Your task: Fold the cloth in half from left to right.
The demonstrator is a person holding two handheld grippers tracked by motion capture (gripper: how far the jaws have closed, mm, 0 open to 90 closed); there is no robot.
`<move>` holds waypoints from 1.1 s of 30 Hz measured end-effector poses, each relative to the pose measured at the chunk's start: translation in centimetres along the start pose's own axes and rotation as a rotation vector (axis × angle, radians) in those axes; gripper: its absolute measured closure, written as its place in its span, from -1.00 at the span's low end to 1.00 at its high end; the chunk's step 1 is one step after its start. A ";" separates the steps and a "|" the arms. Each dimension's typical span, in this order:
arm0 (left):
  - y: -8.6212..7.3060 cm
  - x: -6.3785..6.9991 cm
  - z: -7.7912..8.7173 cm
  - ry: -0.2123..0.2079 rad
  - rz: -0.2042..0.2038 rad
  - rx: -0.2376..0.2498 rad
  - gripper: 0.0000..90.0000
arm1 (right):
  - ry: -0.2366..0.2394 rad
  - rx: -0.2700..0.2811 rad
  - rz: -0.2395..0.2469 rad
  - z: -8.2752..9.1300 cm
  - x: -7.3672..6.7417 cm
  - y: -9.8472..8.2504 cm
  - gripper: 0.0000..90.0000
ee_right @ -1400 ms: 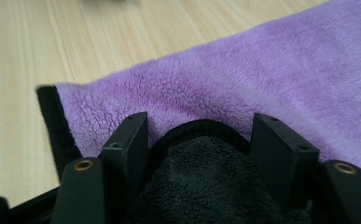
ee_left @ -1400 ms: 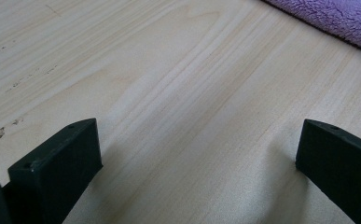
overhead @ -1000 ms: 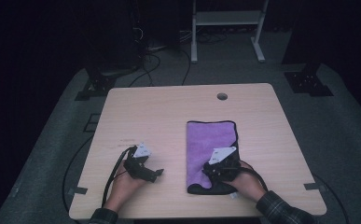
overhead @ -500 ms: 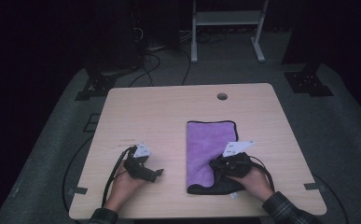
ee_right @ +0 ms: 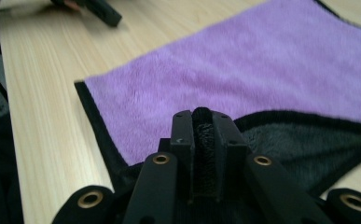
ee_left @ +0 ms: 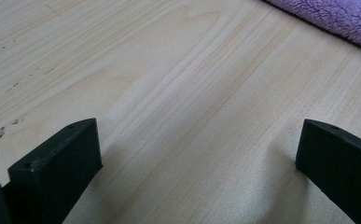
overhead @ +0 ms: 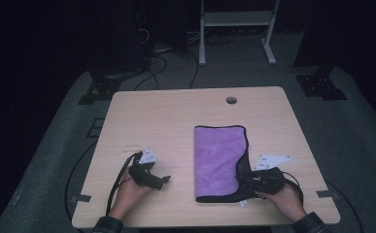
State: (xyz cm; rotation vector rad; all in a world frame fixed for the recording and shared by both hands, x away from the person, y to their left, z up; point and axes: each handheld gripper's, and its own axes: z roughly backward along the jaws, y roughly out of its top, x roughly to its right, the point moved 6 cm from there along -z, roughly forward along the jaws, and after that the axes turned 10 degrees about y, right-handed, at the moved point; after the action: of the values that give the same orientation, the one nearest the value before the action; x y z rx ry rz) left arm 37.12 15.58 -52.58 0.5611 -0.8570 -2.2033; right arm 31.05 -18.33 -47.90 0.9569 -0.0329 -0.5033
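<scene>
A dim room with dark floor and stands surrounds a pale wooden table [overhead: 176, 121], and on its right half lies a purple towel [overhead: 219, 155] with a black edge, the landmark for everything here. At the towel's near right corner the right gripper [overhead: 253, 180] has its jaws clenched on the black hem, a strip of it standing pinched between them in the right gripper view [ee_right: 201, 140], and the dark underside already shows where that corner is peeled up. The left gripper [overhead: 163, 180] rests well to the left of the towel on bare wood, its jaws spread wide with nothing between them [ee_left: 192, 154]. The step in hand looks like unfolding or folding the towel by that lifted corner; which of the two is hard to tell in the dim high view. Next the corner needs carrying smoothly across the towel without the hem slipping, and the left gripper could pin the towel's left edge.
</scene>
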 end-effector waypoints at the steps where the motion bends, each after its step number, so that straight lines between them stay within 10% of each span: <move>1: 0.0 0.0 0.0 0.000 0.001 0.000 -1.00 | -0.005 -0.006 -0.004 0.1 0.0 -0.2 0.75; 16: 0.0 0.0 0.0 0.002 0.002 0.000 -1.00 | -0.082 0.066 -0.074 3.3 0.9 -1.7 0.20; 24: 0.0 0.0 0.0 -0.002 -0.002 0.001 -1.00 | -0.113 0.025 -0.093 2.5 2.9 -2.0 -0.31; 33: 0.9 0.0 -0.5 -0.022 0.005 0.004 -1.00 | -0.140 0.008 -0.101 1.8 5.7 -0.7 -0.40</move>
State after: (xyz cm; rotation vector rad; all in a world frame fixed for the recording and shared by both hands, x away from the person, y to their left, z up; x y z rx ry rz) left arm 37.81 14.94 -52.29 0.5375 -0.8729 -2.2078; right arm 35.37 -22.47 -48.50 0.9326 -0.1134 -0.6633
